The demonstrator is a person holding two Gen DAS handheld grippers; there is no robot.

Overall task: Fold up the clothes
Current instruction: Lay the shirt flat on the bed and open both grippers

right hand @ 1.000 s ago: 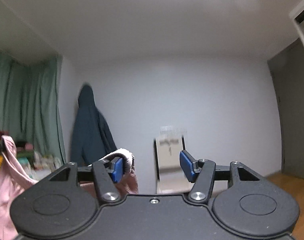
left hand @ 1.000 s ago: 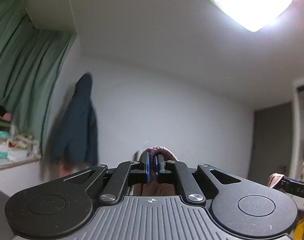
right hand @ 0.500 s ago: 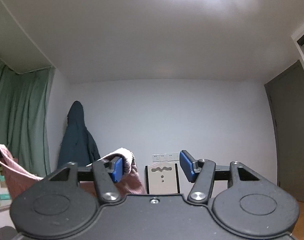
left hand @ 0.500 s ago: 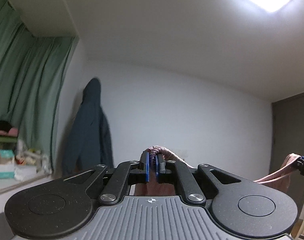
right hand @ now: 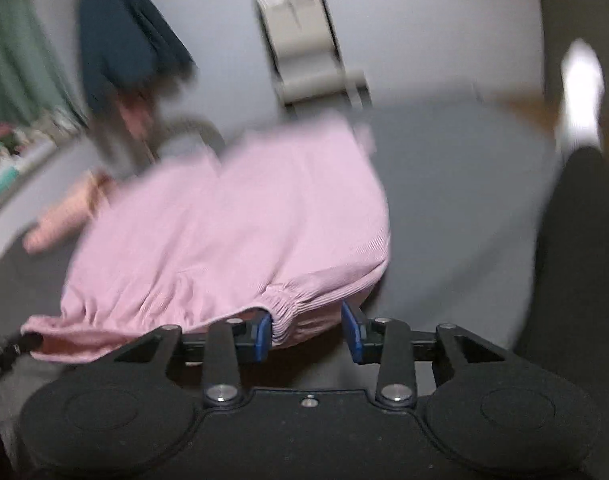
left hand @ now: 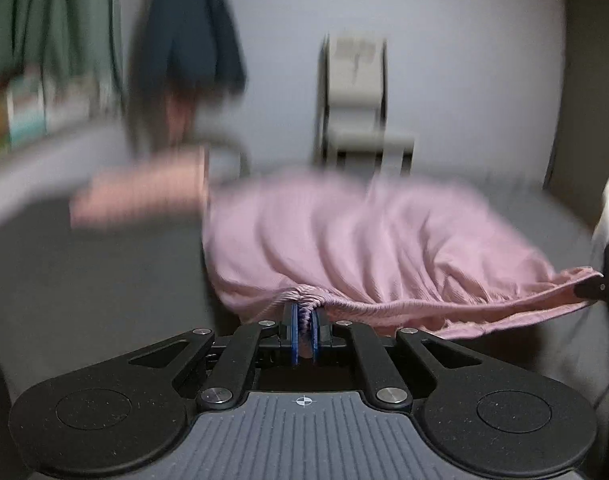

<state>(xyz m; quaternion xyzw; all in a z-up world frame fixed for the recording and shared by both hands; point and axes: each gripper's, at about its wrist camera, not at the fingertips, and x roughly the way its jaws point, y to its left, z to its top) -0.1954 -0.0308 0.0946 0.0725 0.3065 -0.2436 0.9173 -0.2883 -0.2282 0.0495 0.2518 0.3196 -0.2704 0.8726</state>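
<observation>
Both grippers had swung down from the ceiling view; the pink ribbed garment [left hand: 364,240] now lay spread over the grey bed [right hand: 464,184]. The left gripper [left hand: 303,334] pinched its gathered hem, which ran just ahead of the right gripper [right hand: 307,332], spread wide.

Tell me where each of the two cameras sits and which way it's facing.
Left wrist: sits behind the left gripper, jaws shut on the pink garment, looking across the grey surface to the wall.
Right wrist: sits behind the right gripper, jaws apart, garment hem against one.
Both show the garment, dark jacket and chair.
</observation>
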